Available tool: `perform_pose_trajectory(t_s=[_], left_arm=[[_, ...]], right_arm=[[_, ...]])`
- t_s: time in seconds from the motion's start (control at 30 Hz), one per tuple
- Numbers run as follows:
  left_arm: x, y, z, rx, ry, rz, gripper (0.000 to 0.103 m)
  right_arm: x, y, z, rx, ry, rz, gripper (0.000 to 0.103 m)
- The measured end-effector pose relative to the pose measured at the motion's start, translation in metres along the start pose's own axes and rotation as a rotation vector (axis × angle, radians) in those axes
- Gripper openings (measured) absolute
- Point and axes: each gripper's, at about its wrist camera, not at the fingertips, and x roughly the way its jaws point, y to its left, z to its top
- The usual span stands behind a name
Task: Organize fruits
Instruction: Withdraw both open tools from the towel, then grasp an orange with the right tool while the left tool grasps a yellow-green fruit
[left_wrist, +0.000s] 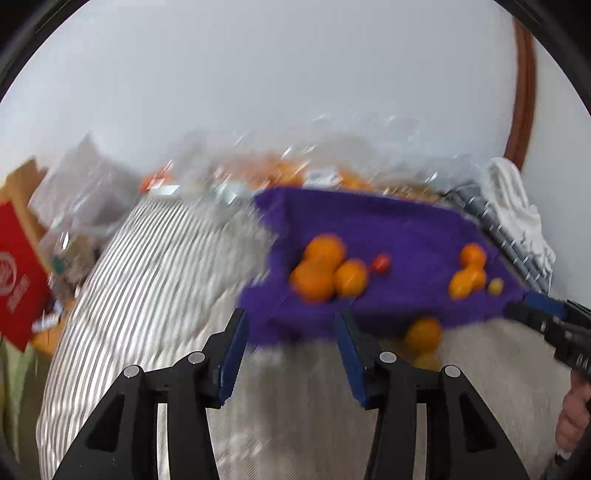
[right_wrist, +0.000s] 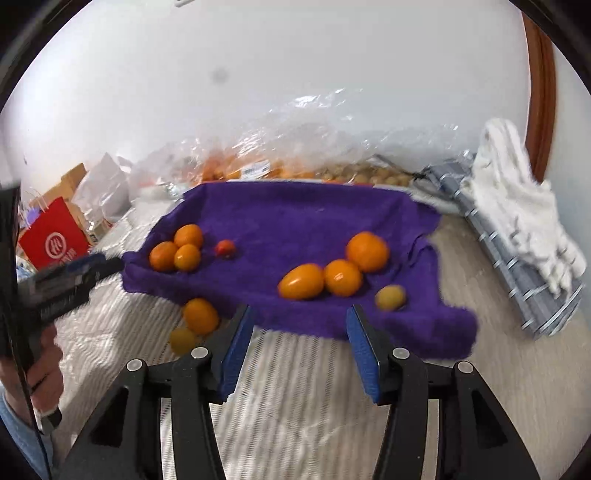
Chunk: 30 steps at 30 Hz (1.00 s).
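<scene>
Right wrist view, nearest first: the right gripper (right_wrist: 299, 341) has its blue pads parted with nothing between them, over the striped white bedcover (right_wrist: 295, 406) at the near hem of the purple towel (right_wrist: 295, 218). Just left of its left jaw, off the towel, lie an orange (right_wrist: 200, 316) and a small yellow fruit (right_wrist: 181, 340). Beyond the jaws on the towel sit three orange fruits (right_wrist: 334, 275) with a yellowish one (right_wrist: 390, 297) beside them; farther left is a cluster of three oranges (right_wrist: 177, 249) and a small red fruit (right_wrist: 225, 248). Behind, clear plastic bags (right_wrist: 280, 162) hold more fruit. Left wrist view is blurred; the left gripper (left_wrist: 291, 347) is likewise released and empty, short of the towel's edge.
</scene>
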Motion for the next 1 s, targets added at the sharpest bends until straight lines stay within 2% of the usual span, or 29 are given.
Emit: perform_pose_trajectory(t_s=[0.1,0.13,0.27,0.37,0.43,0.53,0.77,0.93,1.0], left_arm=[[0.0,0.024,-0.015,-0.078,0.051,-0.012,0.046],[-0.001,0.03,-0.019,-0.095,0.058,-0.01,0.046],[-0.005,0.04,-0.028,-0.108,0.064,0.013,0.046],[-0.001,0.045,-0.036,-0.12,0.071,0.016,0.046],[0.004,0.048,-0.042,-0.145,0.11,0.005,0.046],[0.001,0.049,-0.044,-0.148,0.093,0.0,0.047],[0.001,0.049,-0.046,-0.152,0.105,-0.004,0.048],[0.003,0.046,-0.046,-0.139,0.109,0.0,0.051],[0.004,0.045,-0.046,-0.135,0.11,0.002,0.052]], right_arm=[[0.008,0.012,-0.009,0.008,0.035,0.025,0.042],[0.01,0.017,-0.011,-0.004,0.047,0.027,0.042],[0.007,0.038,-0.009,-0.072,0.053,0.02,0.042],[0.009,0.049,-0.007,-0.09,0.058,0.05,0.043],[0.012,0.055,-0.01,-0.088,0.057,0.053,0.043],[0.022,0.065,-0.013,-0.097,0.064,0.039,0.043],[0.042,0.078,0.004,-0.063,0.109,0.086,0.043],[0.072,0.082,0.006,-0.034,0.175,0.029,0.043],[0.077,0.08,0.005,-0.011,0.199,0.065,0.043]])
